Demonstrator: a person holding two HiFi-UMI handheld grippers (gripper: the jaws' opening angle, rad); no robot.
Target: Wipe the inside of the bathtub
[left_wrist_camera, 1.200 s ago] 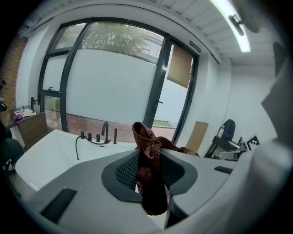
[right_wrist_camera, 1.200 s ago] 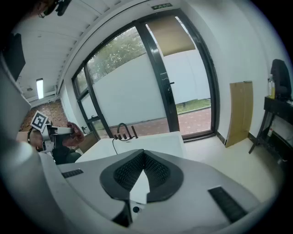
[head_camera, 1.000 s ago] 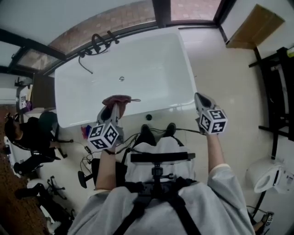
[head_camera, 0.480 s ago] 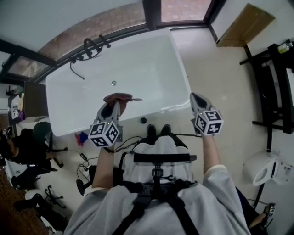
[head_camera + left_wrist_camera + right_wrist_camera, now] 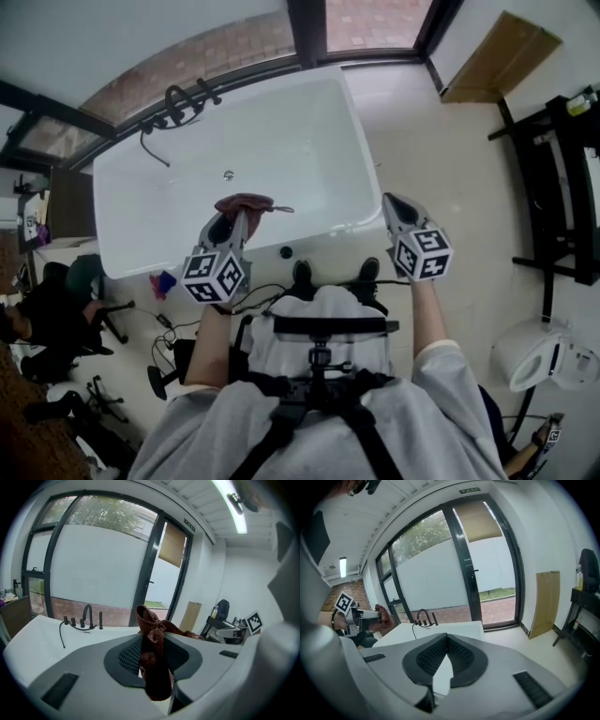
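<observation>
The white bathtub [image 5: 309, 141] lies ahead of me, with its drain [image 5: 228, 175] near the middle. My left gripper [image 5: 230, 218] hovers over the tub's near rim, shut on a brown cloth [image 5: 246, 202]. In the left gripper view the cloth [image 5: 154, 677] hangs bunched between the jaws of the left gripper [image 5: 151, 641], with the tub [image 5: 37, 637] beyond. My right gripper [image 5: 392, 202] is held over the floor by the tub's near right corner. In the right gripper view the right gripper [image 5: 446, 638] is shut with nothing in it, facing the tub [image 5: 440, 629].
Black taps and a hose [image 5: 178, 98] sit at the tub's far left end by the window. A cardboard panel [image 5: 502, 56] and a black rack [image 5: 562, 169] stand to the right, with a white toilet [image 5: 539, 354] lower right. Office chairs [image 5: 56, 314] and cables crowd the left floor.
The view has shifted slightly, so the tub sits a bit further left. The person's feet have moved apart. Both grippers hold about the same pose, the cloth still in the left one.
</observation>
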